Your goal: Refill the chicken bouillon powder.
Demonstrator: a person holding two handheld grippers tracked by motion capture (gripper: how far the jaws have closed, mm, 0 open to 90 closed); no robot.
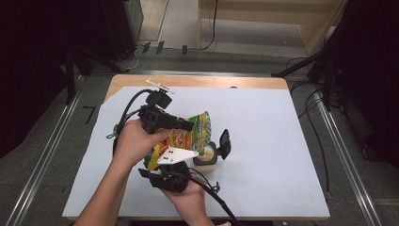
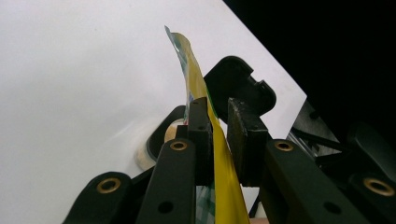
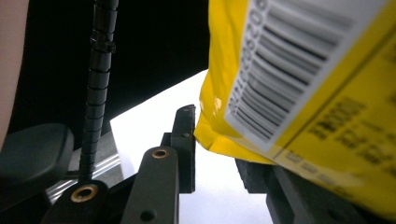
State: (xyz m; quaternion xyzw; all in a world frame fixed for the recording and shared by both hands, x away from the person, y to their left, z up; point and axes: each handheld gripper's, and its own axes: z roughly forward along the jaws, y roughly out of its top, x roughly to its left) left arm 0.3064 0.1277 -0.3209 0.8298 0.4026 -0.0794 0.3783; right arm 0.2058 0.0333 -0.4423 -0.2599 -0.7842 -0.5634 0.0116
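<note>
Nearest the lens in the right gripper view: a yellow snack packet [image 3: 299, 79], blurred, barcode side up, its lower corner dipping between two black jaws. Left jaw plain to see and just clear of the packet's corner; right jaw mostly buried under the film, so contact there impossible to judge. Whether the right gripper [image 3: 217, 140] actually pinches the packet: cannot tell. Print below the barcode too soft to read.

In the left gripper view, packet [image 2: 205, 116] seen edge-on, a thin yellow-green sheet rising between the jaws, top edge ragged. Jaws of the left gripper [image 2: 219, 135] drawn in narrow with the film pressed against the left pad; a sliver of gap toward the right pad, yet the sheet clamped and held upright. Behind it, a round container [image 2: 161, 140], largely hidden by the jaw, only a curve of dark rim and pale side showing. Beyond that, one jaw of the other gripper, dark and out of focus.

From the high view: packet [image 1: 186, 136] held above the white table cover [image 1: 263, 141], left of centre, between left gripper [image 1: 183, 125] and right gripper [image 1: 214, 148]. Much of the packet covered by the left hand [image 1: 134, 141] and the grey plate of the right gripper. Small round container [image 1: 207, 157] on the cover just beside the packet, partly masked by a black jaw. Right hand [image 1: 190, 197] cut off at the bottom edge.
</note>
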